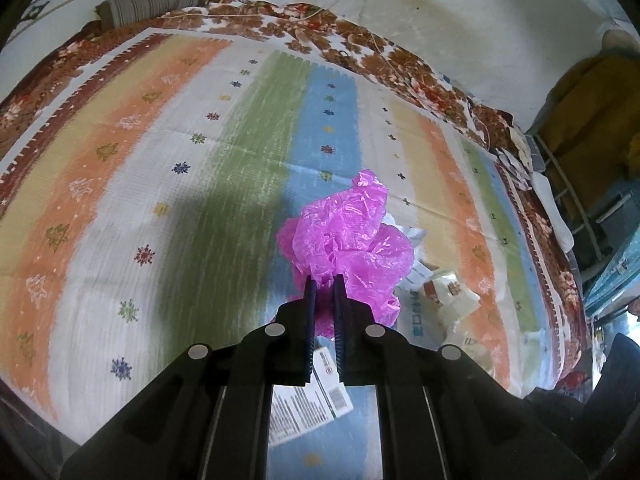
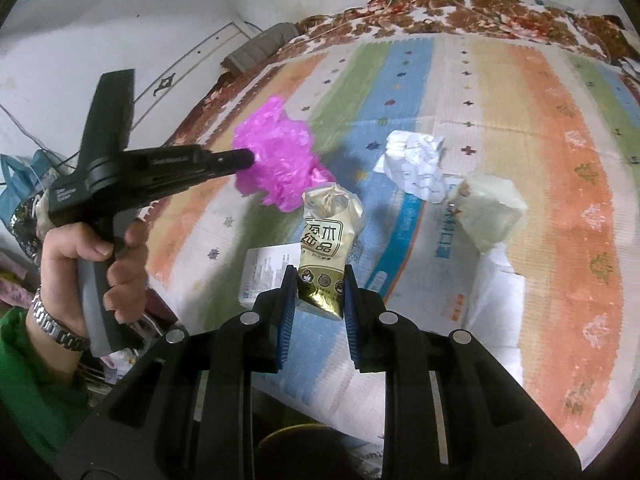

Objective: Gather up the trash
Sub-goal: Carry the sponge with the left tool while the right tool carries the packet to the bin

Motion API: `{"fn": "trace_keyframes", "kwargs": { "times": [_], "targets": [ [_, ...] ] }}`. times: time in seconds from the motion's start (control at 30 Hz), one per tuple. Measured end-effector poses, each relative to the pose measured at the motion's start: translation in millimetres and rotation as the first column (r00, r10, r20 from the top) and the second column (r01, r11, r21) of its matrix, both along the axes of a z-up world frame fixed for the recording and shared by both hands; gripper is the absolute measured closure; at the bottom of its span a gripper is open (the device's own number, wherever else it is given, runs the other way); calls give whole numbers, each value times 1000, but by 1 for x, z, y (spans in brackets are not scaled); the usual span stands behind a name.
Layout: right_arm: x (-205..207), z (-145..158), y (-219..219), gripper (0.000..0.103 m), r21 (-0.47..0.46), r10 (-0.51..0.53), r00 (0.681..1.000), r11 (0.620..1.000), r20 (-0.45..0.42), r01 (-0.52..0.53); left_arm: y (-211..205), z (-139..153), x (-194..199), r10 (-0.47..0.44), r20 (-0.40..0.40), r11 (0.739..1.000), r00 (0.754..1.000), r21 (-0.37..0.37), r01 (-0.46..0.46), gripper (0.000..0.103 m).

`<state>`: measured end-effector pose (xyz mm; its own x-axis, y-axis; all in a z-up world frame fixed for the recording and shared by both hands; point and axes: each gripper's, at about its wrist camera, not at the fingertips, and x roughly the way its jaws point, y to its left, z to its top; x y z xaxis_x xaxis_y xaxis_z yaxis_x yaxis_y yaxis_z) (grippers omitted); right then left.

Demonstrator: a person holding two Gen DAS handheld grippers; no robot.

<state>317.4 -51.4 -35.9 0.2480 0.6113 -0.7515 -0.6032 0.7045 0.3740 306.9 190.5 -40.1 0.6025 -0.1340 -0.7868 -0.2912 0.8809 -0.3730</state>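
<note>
My left gripper (image 1: 324,280) is shut on a crumpled magenta plastic bag (image 1: 352,236), held above the striped bed cover. From the right wrist view the same left gripper (image 2: 250,157) and pink bag (image 2: 280,160) hang at the left, a hand around the handle. My right gripper (image 2: 319,272) is shut on a gold and cream snack packet (image 2: 326,244), which stands upright between the blue pads. On the bed lie a crumpled white paper (image 2: 416,160), a pale wrapper (image 2: 490,208) and a white printed box (image 2: 264,272).
The striped cover (image 1: 160,140) spreads over the bed, with a floral blanket edge (image 1: 360,44) and a rolled grey pillow (image 1: 148,2) by the wall. A blue and white plastic sheet (image 2: 404,232) lies under the litter. A metal rack (image 1: 576,208) stands right of the bed.
</note>
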Motion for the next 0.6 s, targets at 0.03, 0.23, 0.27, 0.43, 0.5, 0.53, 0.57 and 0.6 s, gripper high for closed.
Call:
{"fn": "trace_keyframes", "kwargs": {
  "times": [0.03, 0.23, 0.27, 0.43, 0.5, 0.53, 0.57, 0.6],
  "targets": [
    [-1, 1, -3, 82, -10, -8, 1000, 1000, 6, 8, -3, 3, -3, -5, 3, 1000, 1000, 3, 5, 96],
    [-13, 11, -17, 82, -31, -24, 999, 999, 40, 25, -18, 11, -19, -20, -4, 1000, 1000, 13, 20, 96],
    [-16, 14, -19, 82, -38, -24, 998, 999, 54, 26, -21, 13, -22, -26, -3, 1000, 1000, 15, 26, 96],
    [-27, 25, -29, 82, -38, -27, 997, 999, 79, 30, -35, 20, -34, -42, -15, 999, 999, 26, 43, 96],
    [-33, 28, -33, 82, -50, -30, 996, 998, 89, 34, -41, 21, -40, -54, -18, 998, 998, 20, 54, 96],
    [-36, 30, -35, 82, -57, -30, 995, 998, 97, 35, -43, 22, -42, -59, -17, 998, 998, 21, 60, 96],
    [-38, 31, -36, 82, -60, -30, 995, 998, 100, 36, -45, 24, -45, -64, -16, 998, 998, 21, 65, 96],
    [-41, 32, -39, 82, -64, -31, 994, 997, 105, 38, -47, 25, -47, -66, -16, 998, 998, 18, 66, 96]
  ]
}}
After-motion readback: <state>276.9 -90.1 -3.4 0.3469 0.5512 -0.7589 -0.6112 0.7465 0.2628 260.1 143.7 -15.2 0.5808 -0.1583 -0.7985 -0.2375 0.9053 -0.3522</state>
